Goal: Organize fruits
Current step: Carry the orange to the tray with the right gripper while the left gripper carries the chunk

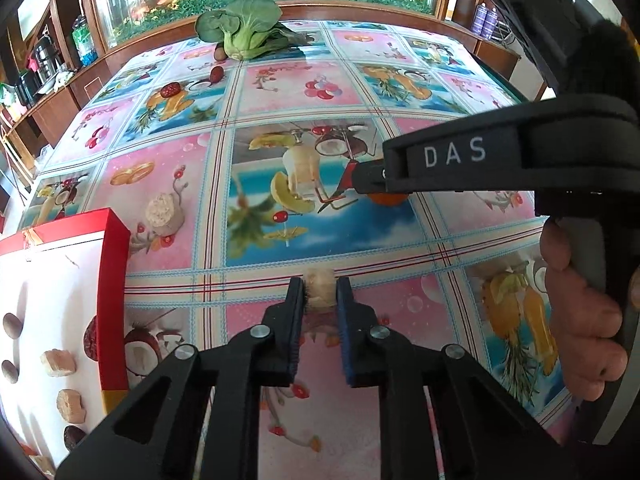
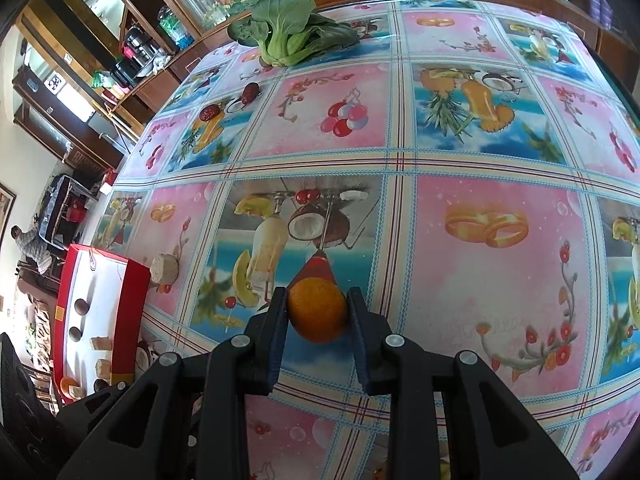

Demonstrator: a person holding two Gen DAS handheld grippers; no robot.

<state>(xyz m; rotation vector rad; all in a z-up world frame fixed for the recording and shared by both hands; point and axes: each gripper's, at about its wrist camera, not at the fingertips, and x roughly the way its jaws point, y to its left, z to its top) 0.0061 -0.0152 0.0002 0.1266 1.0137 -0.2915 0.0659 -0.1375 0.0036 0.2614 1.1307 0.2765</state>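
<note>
A table (image 2: 480, 168) under a fruit-print cloth carries a red-rimmed box (image 1: 114, 280) of fruit pieces at its left edge, while near the middle the right gripper (image 2: 318, 312) clamps an orange (image 2: 318, 310) and the left gripper (image 1: 320, 296), fully closed, pinches a pale fuzzy piece (image 1: 320, 290).

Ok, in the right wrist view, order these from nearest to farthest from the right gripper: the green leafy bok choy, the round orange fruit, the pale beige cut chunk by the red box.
1. Round orange fruit: clamped in the right gripper.
2. Pale beige cut chunk: off to the left, beside the red box.
3. Green leafy bok choy: at the table's far edge.
</note>
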